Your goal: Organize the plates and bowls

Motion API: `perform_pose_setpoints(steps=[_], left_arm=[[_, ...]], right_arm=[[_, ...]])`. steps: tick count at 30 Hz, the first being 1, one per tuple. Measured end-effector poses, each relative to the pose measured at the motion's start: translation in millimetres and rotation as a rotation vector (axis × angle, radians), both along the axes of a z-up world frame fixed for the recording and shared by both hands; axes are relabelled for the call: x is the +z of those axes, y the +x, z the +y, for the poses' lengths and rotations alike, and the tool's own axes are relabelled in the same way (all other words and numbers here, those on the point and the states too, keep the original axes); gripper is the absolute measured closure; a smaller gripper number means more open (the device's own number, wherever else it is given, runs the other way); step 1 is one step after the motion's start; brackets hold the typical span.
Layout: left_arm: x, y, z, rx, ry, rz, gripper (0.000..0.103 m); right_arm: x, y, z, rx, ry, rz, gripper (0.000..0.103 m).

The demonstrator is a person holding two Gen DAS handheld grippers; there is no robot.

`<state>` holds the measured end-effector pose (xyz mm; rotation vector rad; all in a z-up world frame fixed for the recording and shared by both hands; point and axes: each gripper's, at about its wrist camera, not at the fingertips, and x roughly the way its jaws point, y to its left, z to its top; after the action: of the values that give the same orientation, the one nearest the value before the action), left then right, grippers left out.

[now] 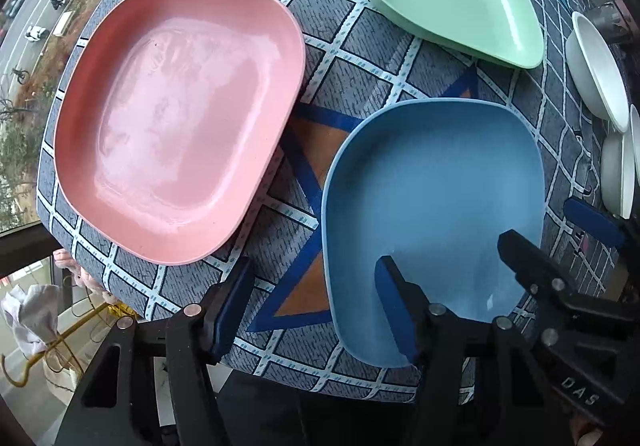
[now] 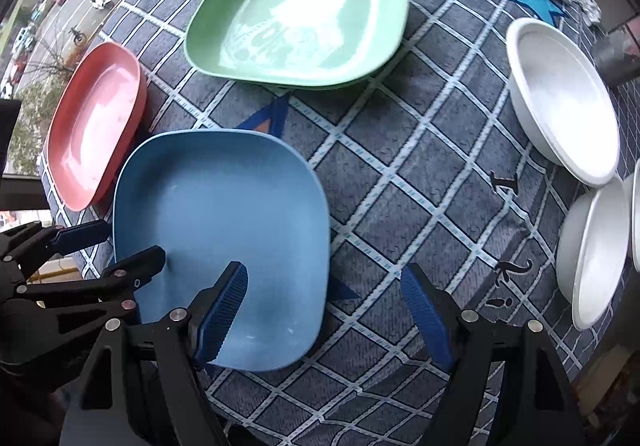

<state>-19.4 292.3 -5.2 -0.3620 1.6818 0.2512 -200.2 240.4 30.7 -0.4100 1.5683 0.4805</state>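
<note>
Here, on the grid-patterned cloth (image 2: 400,174), the blue plate (image 2: 224,230) lies flat at lower left, long axis toward the green plate (image 2: 296,18) above, pink plate (image 2: 92,118) at left, white bowls (image 2: 560,94) at right, while the left gripper (image 1: 316,306) and right gripper (image 2: 324,310) each straddle its rim, jaws apart.

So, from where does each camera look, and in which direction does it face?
Left wrist: sits on the left gripper, faces down at the pink plate and blue plate; its own open fingers straddle the blue plate's edge, and the right gripper intrudes.
Right wrist: sits on the right gripper, faces down at the blue plate, green plate and white bowls; the left gripper shows.
Shared: all three plates, bowls, checked cloth.
</note>
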Motion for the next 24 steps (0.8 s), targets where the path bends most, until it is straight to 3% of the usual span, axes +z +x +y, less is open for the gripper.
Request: perform_pose_setpoints(steps=[3, 6, 13, 16, 18, 21, 24], left_arm=[[-1, 3, -1, 0.003, -0.005, 0.004, 0.040], [-2, 4, -1, -0.004, -0.008, 0.000, 0.040], [0, 11, -5, -0.007, -0.018, -0.007, 0.042], [2, 14, -8, -0.022, -0.021, -0.015, 0.047], [4, 16, -11, -0.030, -0.027, -0.021, 0.052], [6, 20, -16, -0.045, -0.036, -0.029, 0.060], [9, 22, -18, -0.045, -0.037, -0.031, 0.061]], right_arm=[[-5, -5, 8, 0.005, -0.003, 0.003, 0.022], [-8, -10, 14, 0.011, -0.013, 0.014, 0.033], [-16, -15, 20, -0.001, -0.013, 0.027, 0.034], [-20, -15, 21, 0.001, -0.015, 0.035, 0.041], [-22, -14, 23, 0.004, -0.010, 0.048, 0.055], [-26, -19, 28, 0.014, 0.001, 0.052, 0.065], [-28, -21, 32, 0.012, 0.013, 0.062, 0.065]])
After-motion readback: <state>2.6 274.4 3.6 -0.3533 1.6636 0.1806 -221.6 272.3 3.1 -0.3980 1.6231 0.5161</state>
